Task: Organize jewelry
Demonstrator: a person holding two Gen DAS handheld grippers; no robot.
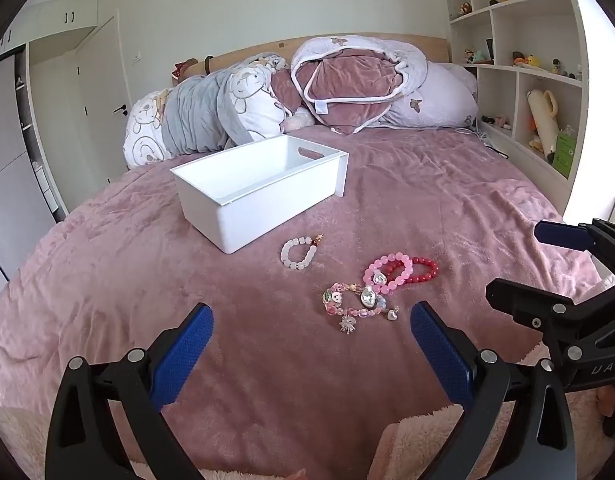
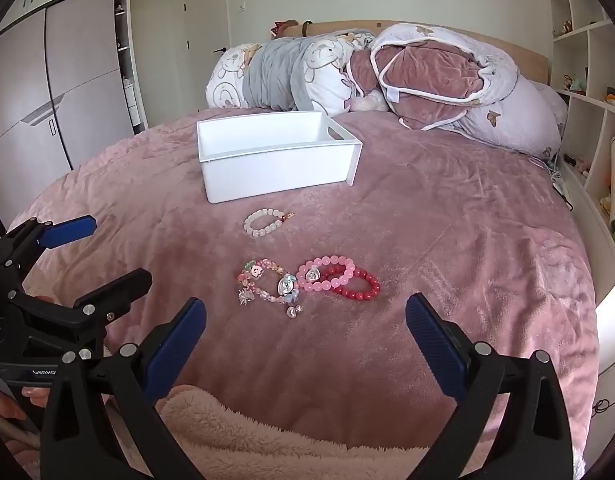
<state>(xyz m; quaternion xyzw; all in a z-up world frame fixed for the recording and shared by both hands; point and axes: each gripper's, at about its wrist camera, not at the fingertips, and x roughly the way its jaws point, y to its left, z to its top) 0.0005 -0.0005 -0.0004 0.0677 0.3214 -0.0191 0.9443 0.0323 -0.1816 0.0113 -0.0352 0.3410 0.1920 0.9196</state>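
Note:
Several bead bracelets lie on the pink bedspread in front of an empty white box (image 1: 267,204) (image 2: 275,168). A white bracelet (image 1: 298,254) (image 2: 263,223) lies nearest the box. A pink bracelet (image 1: 387,277) (image 2: 326,274) overlaps a red one (image 1: 421,270) (image 2: 361,284). A multicolour charm bracelet (image 1: 353,304) (image 2: 267,282) lies closest to me. My left gripper (image 1: 312,330) is open and empty, short of the charm bracelet. My right gripper (image 2: 306,322) is open and empty, just short of the bracelets.
Rolled quilts and pillows (image 1: 307,88) (image 2: 387,72) are piled at the headboard. Open shelves (image 1: 527,60) stand on the right and wardrobes (image 2: 67,80) on the left. A fluffy pale blanket (image 2: 267,432) lies at the bed's near edge.

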